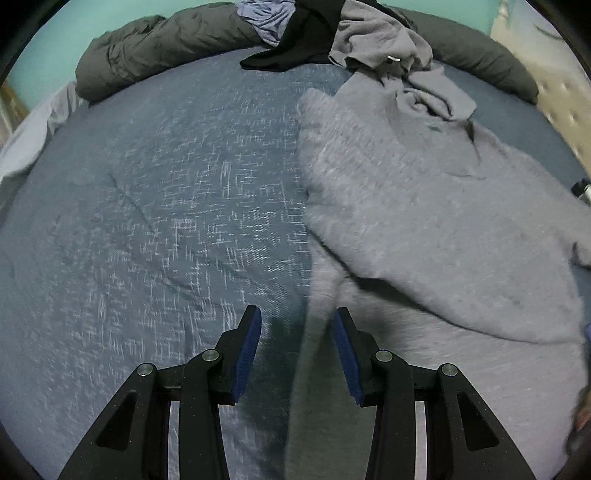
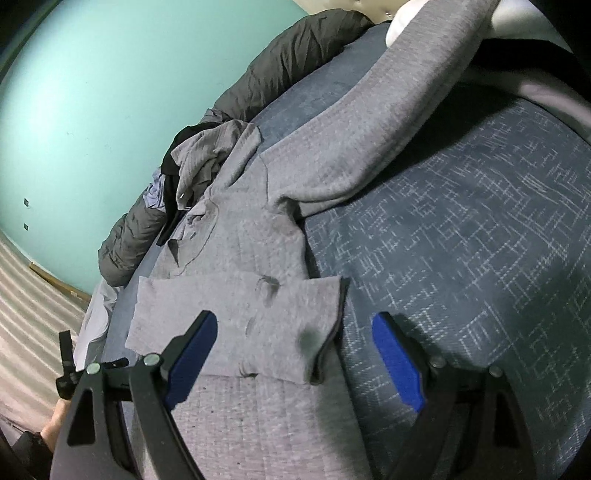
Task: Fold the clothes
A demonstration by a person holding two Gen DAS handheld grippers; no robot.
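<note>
Left wrist view was motion-blurred: wide-spread left gripper (image 1: 297, 325) and right gripper (image 2: 293, 330) hovered empty over grey knit sweatshirt (image 1: 424, 221), its sleeve cut off.

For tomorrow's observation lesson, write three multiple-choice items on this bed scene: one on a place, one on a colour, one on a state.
1. Where does the pile of unfolded clothes lie?
A. at the far edge of the bed, against the dark rolled duvet
B. on the floor
C. on a chair

2. What colour is the sweater spread on the bedspread?
A. red
B. grey
C. green

3. How do the right tongs stand?
A. shut on a sock
B. shut, empty
C. open, holding nothing

Answers: 1 A, the heap touches the duvet; 2 B, grey knit; 3 C, blue pads wide apart.
</note>
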